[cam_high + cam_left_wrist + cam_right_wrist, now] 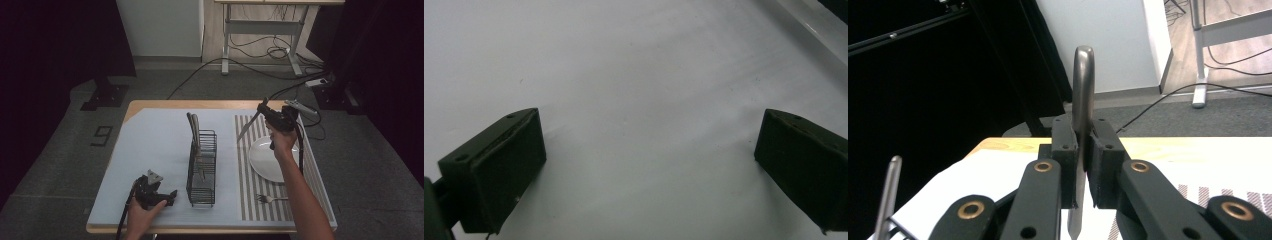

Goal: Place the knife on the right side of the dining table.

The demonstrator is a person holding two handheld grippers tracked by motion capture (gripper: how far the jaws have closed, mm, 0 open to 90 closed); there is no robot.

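Note:
My right gripper (265, 109) is held above the far end of a striped placemat (245, 190), shut on a table knife (248, 125) that slants down and to the left. In the right gripper view the jaws (1081, 142) clamp the knife (1083, 85) at mid-length, rounded handle up and tip down. My left gripper (170, 197) rests low at the near left of the pale blue mat (150, 145), beside a black wire cutlery rack (202, 170). Seen from the left gripper view, that gripper (651, 132) stands open over bare mat with nothing between the jaws.
The rack holds a few utensils with handles (192, 127) sticking up; one handle (890, 195) shows at the left of the right gripper view. A white plate (262, 160) and a fork (270, 198) lie on the placemat. Cables and a desk frame lie on the floor beyond.

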